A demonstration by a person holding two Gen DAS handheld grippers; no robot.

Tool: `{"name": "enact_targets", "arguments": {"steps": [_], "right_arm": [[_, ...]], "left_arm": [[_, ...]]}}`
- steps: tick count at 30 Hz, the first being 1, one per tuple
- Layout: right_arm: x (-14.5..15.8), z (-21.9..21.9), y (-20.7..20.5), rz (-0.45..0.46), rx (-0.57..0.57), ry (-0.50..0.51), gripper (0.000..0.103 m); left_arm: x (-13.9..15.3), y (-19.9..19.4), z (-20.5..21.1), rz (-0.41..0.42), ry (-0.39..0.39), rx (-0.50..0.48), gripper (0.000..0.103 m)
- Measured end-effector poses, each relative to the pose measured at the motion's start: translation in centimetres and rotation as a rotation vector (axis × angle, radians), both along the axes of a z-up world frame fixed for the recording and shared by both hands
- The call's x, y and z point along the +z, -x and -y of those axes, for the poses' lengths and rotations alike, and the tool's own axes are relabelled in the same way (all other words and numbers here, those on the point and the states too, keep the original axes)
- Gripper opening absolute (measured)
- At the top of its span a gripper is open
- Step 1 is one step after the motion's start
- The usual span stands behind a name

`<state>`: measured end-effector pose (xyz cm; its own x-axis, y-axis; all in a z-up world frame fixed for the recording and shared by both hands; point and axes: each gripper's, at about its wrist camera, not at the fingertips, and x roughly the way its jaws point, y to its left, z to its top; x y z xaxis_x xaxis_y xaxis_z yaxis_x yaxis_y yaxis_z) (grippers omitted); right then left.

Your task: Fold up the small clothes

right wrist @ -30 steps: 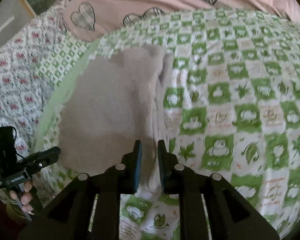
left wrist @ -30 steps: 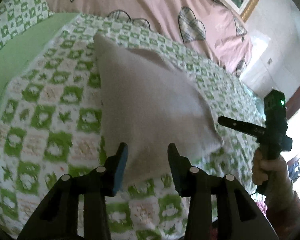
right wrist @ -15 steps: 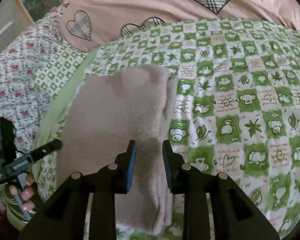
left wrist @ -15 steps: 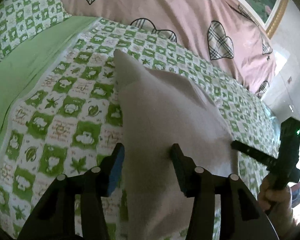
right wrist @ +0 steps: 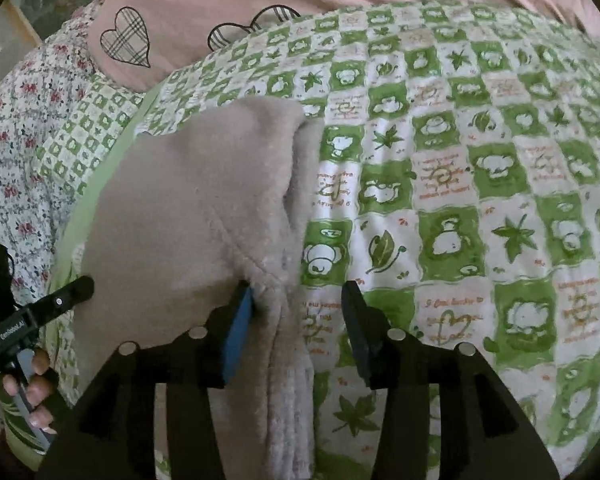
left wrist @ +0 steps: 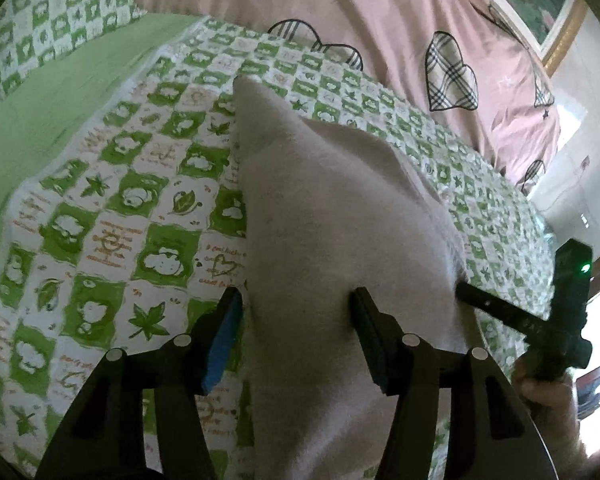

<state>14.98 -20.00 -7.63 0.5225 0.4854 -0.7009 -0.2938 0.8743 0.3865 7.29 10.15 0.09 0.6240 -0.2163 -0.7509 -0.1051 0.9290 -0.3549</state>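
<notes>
A beige fleecy garment lies on the green-and-white checked bedspread; it also shows in the right wrist view, folded with layered edges on its right side. My left gripper is open, its jaws straddling the garment's near left edge. My right gripper is open, its jaws on either side of the garment's near right edge. The right gripper's body shows at the right of the left wrist view; the left gripper's body shows at the lower left of the right wrist view.
A pink quilt with plaid hearts lies along the back of the bed. A plain green sheet is at the left. A floral cloth lies left of the garment. A framed picture hangs on the wall.
Both grippers have moved forward over the garment's near edge. The right gripper's jaws have opened from nearly closed to wide. The garment sits closer in both views.
</notes>
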Motion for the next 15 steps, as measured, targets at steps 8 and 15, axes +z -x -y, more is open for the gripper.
{"name": "enact_targets", "arguments": {"steps": [8,15], "right_arm": [[1.4,1.1,3.6,0.005,-0.004,-0.009,0.049],[3.1,0.6,8.1,0.081,0.036,0.0,0.066]], "left_arm": [[0.8,4.0,0.9,-0.019,-0.076,0.014,0.06],[0.4,8.3,2.2,-0.049,-0.17,0.027,0.07]]}}
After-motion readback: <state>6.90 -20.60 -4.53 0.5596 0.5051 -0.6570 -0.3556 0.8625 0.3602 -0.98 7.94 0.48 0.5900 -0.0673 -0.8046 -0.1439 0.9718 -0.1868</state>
